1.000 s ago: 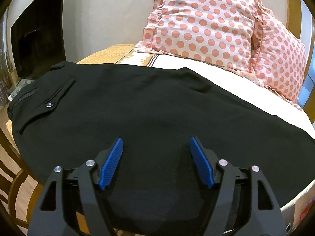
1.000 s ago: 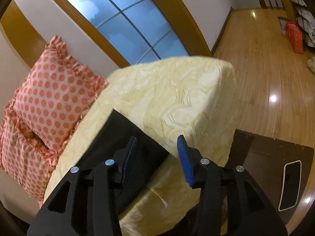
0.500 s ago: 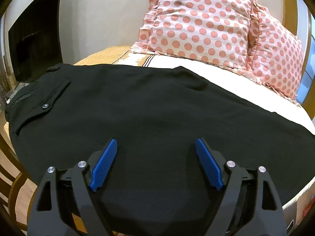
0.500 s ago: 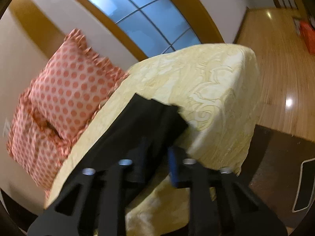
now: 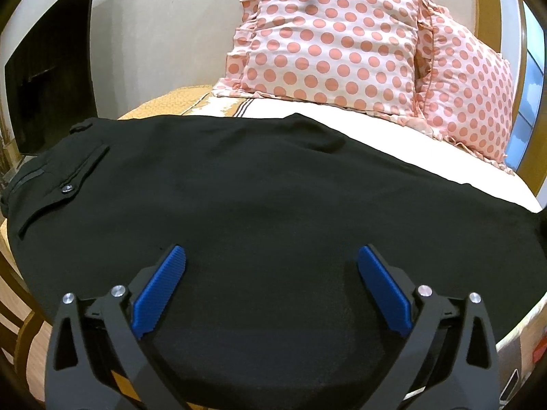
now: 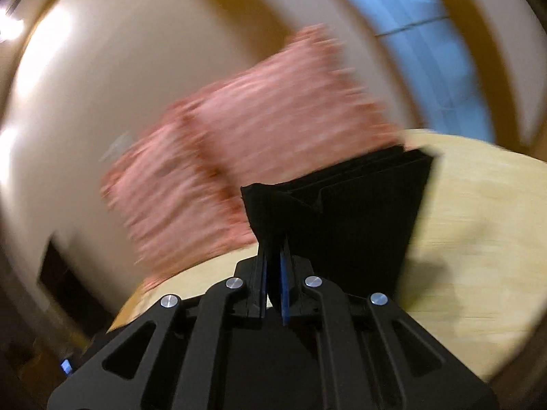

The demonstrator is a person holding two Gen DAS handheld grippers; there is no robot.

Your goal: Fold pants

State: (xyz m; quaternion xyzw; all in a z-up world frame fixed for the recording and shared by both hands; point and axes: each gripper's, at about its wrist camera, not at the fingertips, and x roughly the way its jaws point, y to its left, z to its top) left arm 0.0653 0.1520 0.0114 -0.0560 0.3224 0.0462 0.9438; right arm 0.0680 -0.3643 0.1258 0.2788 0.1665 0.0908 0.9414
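Observation:
Black pants point(image 5: 266, 188) lie spread across the bed, waistband and buttoned back pocket point(image 5: 68, 188) at the left. My left gripper point(image 5: 271, 263) hovers low over the near edge of the pants; its jaws are opening wide, with flat cloth under them and no pad pressing on it. In the blurred right wrist view, my right gripper point(image 6: 273, 256) is shut on the leg end of the pants point(image 6: 345, 215), which hangs lifted above the yellow bedspread point(image 6: 471, 239).
Two pink polka-dot pillows point(image 5: 328, 41) lean against the wall at the head of the bed. A dark screen point(image 5: 48, 68) stands at the far left. White sheet point(image 5: 376, 133) shows beyond the pants. A window point(image 6: 420, 51) is behind the bed.
My left gripper's jaws spread wider while staying in place. My right gripper closed on the pants' leg end, then lifted it and swung it toward the pillows.

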